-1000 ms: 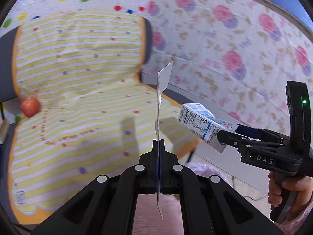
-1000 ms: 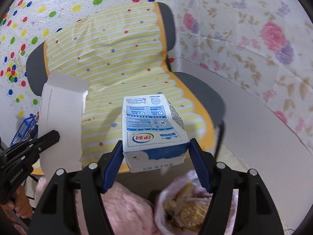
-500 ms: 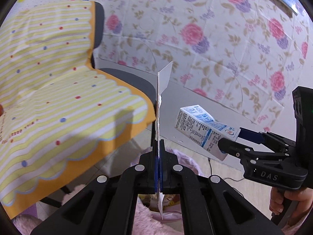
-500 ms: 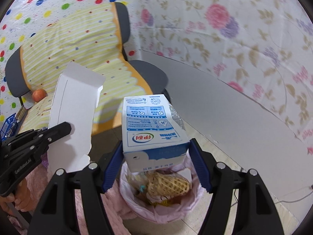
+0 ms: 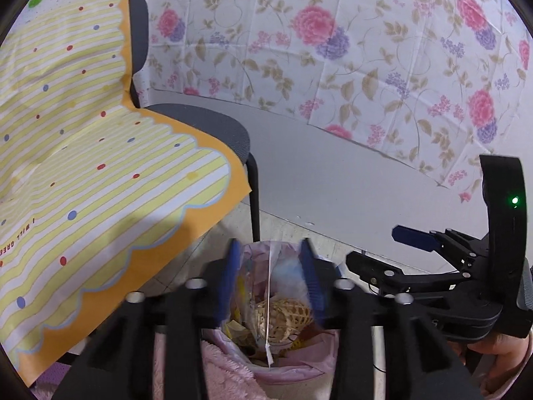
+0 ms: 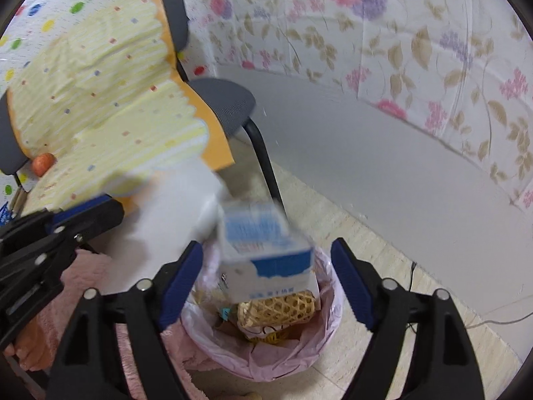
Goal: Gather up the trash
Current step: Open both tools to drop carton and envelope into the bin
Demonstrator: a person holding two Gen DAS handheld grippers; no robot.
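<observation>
Pink plastic is lining a small trash bin (image 6: pixel 266 353) on the pale floor, and both hand-held grippers are hovering over its mouth. The right gripper (image 6: pixel 266 286) is standing wide, its jaws having just been opening; the blue and white milk carton (image 6: pixel 266 253) is blurring between the blue pads without touching either, right above the bin. The left gripper (image 5: pixel 270 286) has also just been spreading its jaws, and the thin white card (image 5: pixel 269 300) is hanging edge-on between its pads, free of both, with its lower end down inside the bin. In the bin a woven yellow net wrapper (image 6: pixel 278 310) is lying among other scraps. A grey chair (image 5: pixel 213 130), draped in a yellow striped cloth (image 5: pixel 100 166), is standing just beside the bin, with an orange fruit (image 6: pixel 42 163) resting on the cloth. A person's hand (image 5: pixel 499 343) is gripping the right tool's handle.
</observation>
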